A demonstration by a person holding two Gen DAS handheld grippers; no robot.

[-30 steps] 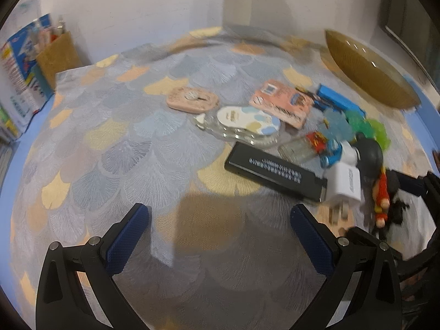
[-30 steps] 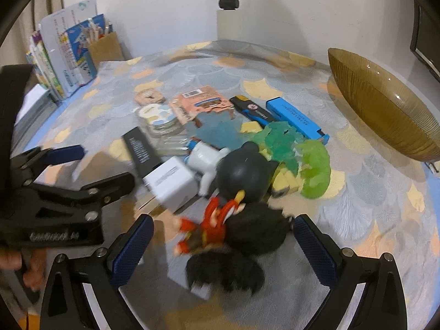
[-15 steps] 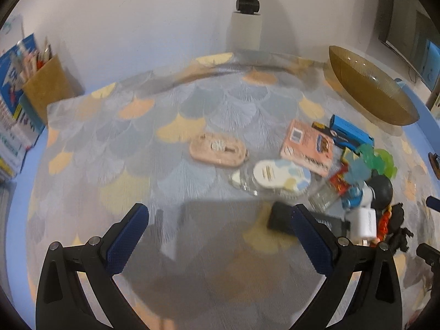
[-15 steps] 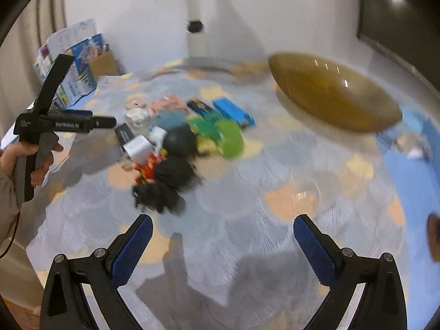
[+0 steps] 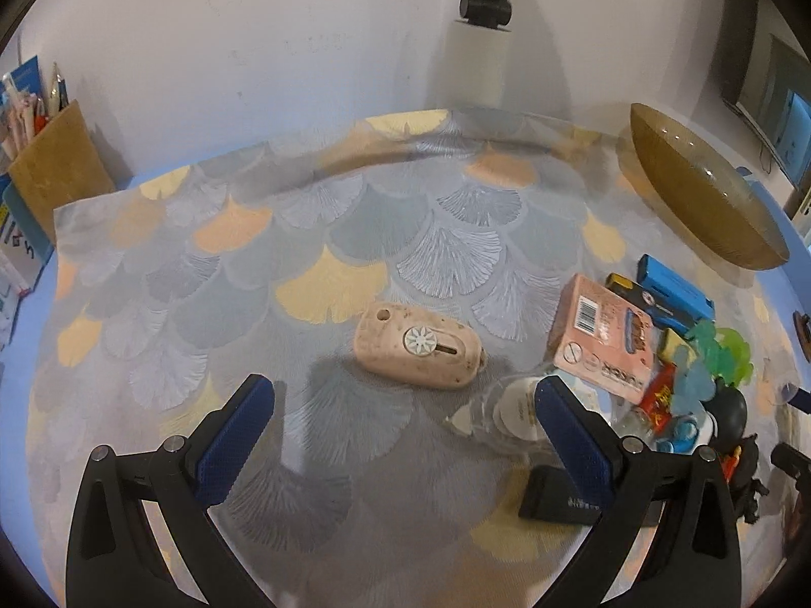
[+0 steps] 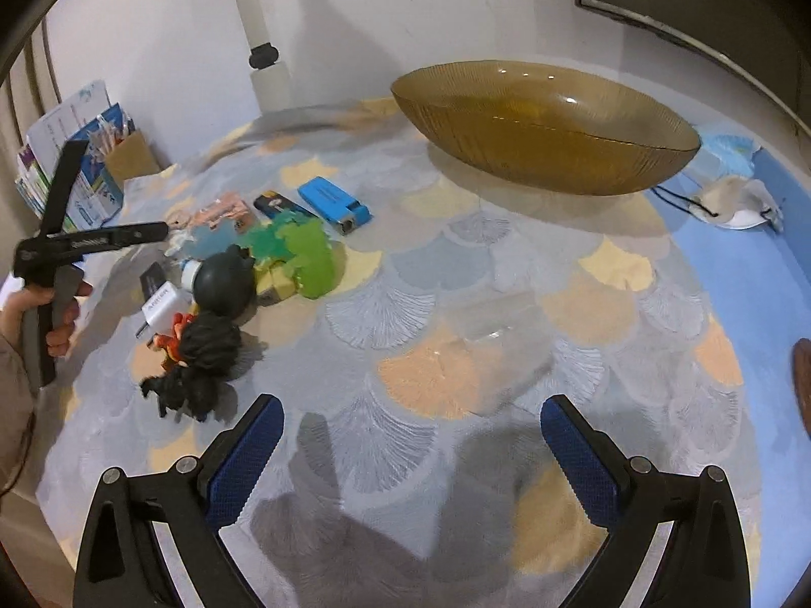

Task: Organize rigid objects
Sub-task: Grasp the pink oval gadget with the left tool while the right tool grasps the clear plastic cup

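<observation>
A heap of small objects lies on the patterned cloth. In the left wrist view my left gripper (image 5: 403, 408) is open and empty, just short of a pink speckled case (image 5: 418, 349). A pink card (image 5: 605, 337), a black bar (image 5: 557, 494) and a blue box (image 5: 676, 294) lie to its right. In the right wrist view my right gripper (image 6: 408, 433) is open and empty over bare cloth. The heap lies to its left: a black ball (image 6: 223, 283), a white charger (image 6: 162, 306), green jelly shapes (image 6: 299, 253), a black figure (image 6: 197, 359). An amber glass bowl (image 6: 545, 124) stands behind.
A brown pen holder (image 5: 56, 175) with books stands at the back left. A face mask (image 6: 737, 200) lies on the blue table at the right. A clear plastic piece (image 6: 494, 316) lies mid-cloth. A white post (image 5: 484, 40) rises at the back wall.
Both grippers pulled back and up from the heap. The left view swung left, centring the pink case. The right view swung right toward the bowl. Both stayed open.
</observation>
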